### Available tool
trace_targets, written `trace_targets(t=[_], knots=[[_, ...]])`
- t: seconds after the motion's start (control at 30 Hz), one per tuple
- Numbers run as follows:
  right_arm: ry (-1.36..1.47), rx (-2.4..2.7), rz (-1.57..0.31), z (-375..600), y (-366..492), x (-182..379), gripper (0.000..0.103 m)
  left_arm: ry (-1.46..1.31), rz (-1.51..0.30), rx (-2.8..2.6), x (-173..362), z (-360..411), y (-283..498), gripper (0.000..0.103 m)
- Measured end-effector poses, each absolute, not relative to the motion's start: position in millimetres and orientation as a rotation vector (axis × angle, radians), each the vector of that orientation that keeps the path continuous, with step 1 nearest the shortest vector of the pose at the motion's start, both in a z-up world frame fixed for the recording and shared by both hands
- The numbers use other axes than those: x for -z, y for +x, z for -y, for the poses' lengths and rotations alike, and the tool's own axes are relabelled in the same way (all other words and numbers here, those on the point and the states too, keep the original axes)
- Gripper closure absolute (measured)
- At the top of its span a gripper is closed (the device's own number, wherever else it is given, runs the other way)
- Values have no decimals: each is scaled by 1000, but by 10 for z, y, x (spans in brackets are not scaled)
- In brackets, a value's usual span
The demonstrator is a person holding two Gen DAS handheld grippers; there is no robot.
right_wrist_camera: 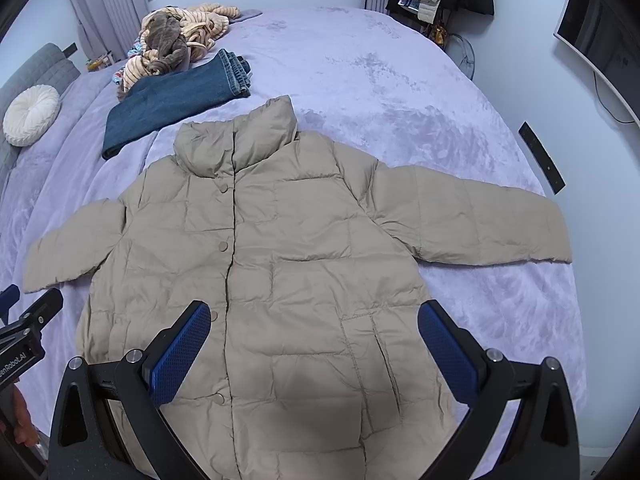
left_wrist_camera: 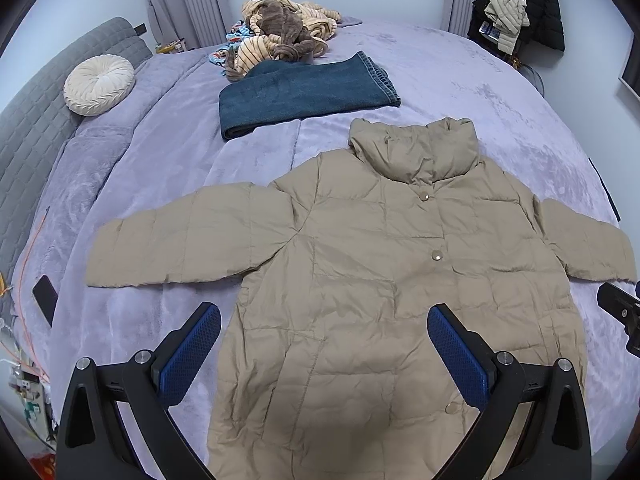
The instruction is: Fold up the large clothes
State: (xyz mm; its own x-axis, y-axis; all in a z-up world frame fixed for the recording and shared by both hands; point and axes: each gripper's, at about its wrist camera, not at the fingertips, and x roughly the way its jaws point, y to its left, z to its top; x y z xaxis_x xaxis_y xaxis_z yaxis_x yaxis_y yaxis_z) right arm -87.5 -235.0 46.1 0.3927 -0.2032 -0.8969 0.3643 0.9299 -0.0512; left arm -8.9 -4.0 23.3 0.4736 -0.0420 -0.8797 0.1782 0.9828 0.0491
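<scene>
Left wrist view: the left claw is spread wide, blue pads apart, gripping nothing, and hangs over the lower body of a beige puffer jacket. The jacket lies flat, front up and snapped shut, on a bed with a lilac plush cover. Collar points to 12 o'clock; one sleeve extends to 9 o'clock, the other to 3 o'clock. Folded blue jeans lie just beyond the collar at 11 o'clock, apart from it. A heap of striped and brown fabric sits farther off at 12 o'clock, touching the jeans. A round cream cushion rests at 10 o'clock against the grey headboard. A dark phone lies at 9 o'clock on the bed edge.

Right wrist view: the right claw is likewise spread and empty, over the jacket's hem area beside the pocket. A black remote lies at 2 o'clock near the bed edge, well apart from the sleeve.
</scene>
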Motion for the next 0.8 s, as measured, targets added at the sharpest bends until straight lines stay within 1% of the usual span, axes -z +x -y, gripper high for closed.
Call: trace_targets(t=[0.8], knots=[[156, 363, -1106, 2340, -869, -494, 0, 143, -1066, 131, -259, 36, -82, 0]])
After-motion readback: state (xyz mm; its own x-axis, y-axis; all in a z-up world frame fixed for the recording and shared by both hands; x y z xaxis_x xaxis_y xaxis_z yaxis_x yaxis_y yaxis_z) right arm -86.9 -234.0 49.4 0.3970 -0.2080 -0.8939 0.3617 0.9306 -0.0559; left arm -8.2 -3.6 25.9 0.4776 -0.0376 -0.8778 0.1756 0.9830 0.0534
